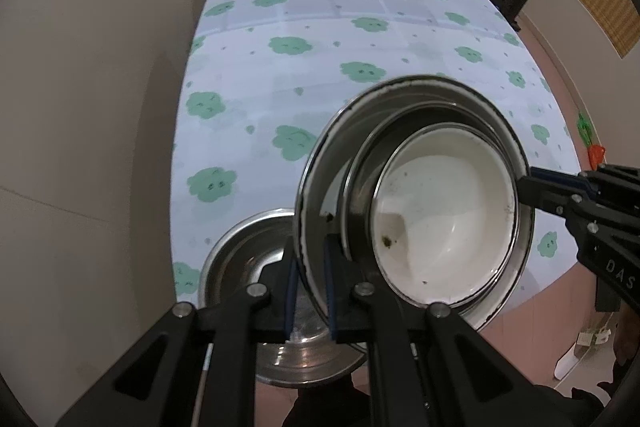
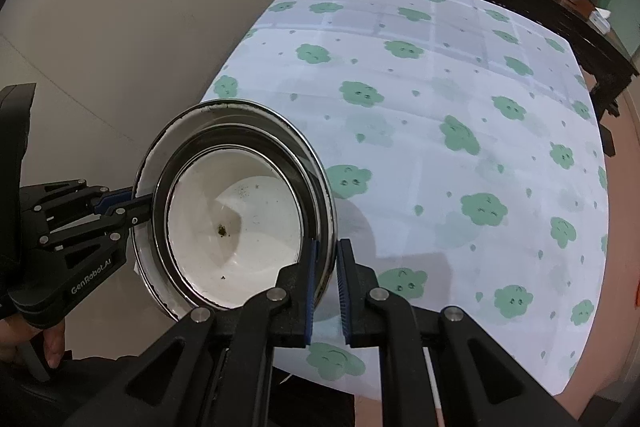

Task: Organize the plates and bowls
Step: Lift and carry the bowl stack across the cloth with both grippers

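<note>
Two tools are clamped on opposite edges of one nested stack [image 1: 412, 195], which is held up above the desk [image 1: 320, 39], tilted so that its inside faces the cameras. The stack is made up of a wide metal plate [image 1: 320, 179] with a white bowl [image 1: 444, 219] seated in it; a second metal dish may lie between them, though the glare makes this hard to settle. The left tool [image 1: 310, 287] is shut narrowly on the plate's near rim, its blue pads [image 1: 329, 283] pressed to either face. The right tool [image 2: 326, 287] is closed in the same way on the far rim. A separate steel bowl [image 1: 248, 259] is seen below the stack, at the desk's near edge.

The load is judged stiff and fairly heavy for so thin a grip. Smooth metal is slippery under rubber pads, and the white bowl, probably enamel or ceramic, is loose in its seat and could slide out or chip if the tilt is increased. The rim is the only practical hold, so both sides should be kept level and the stack set down gently.
</note>
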Demonstrator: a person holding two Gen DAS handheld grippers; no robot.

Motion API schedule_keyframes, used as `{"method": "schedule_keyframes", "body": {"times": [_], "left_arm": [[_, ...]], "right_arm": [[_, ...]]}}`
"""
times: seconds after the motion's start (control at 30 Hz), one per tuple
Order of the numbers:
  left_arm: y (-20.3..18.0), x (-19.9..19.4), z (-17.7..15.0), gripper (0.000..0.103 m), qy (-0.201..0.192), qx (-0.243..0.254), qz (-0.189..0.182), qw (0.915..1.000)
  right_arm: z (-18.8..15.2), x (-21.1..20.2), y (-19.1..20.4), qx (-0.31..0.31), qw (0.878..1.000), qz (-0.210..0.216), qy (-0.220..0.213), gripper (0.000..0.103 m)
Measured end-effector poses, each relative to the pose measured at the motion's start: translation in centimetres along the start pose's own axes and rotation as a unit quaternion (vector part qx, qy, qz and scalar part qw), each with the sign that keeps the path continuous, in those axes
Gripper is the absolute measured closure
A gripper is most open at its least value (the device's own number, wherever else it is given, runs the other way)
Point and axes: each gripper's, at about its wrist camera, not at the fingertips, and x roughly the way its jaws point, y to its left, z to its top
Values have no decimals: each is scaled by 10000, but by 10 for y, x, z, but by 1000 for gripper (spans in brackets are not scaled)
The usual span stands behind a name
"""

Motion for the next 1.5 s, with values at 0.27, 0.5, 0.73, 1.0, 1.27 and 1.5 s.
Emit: {"method": "schedule_keyframes", "body": {"times": [0.27,0.5,0.73,1.0,1.27,1.5], "left_arm": [[25,-2,-14,95,28,-236,87,9997],[45,-3,-27,95,76,-421,166,9989],[62,-1,-41,95,157,-565,231,9980],[73,3,-55,95,257,-686,222,9971],[79,10,-67,95,383,-771,243,9960],[85,16,-73,95,479,-832,233,9951]], "right_arm": [[5,7,27,-280,9995,97,69,92],[5,15,51,-485,9986,167,149,92],[3,22,71,-636,9974,236,235,91],[-2,31,86,-728,9964,283,326,91],[-9,40,96,-792,9953,337,433,91],[-12,46,100,-821,9947,350,501,91]]}}
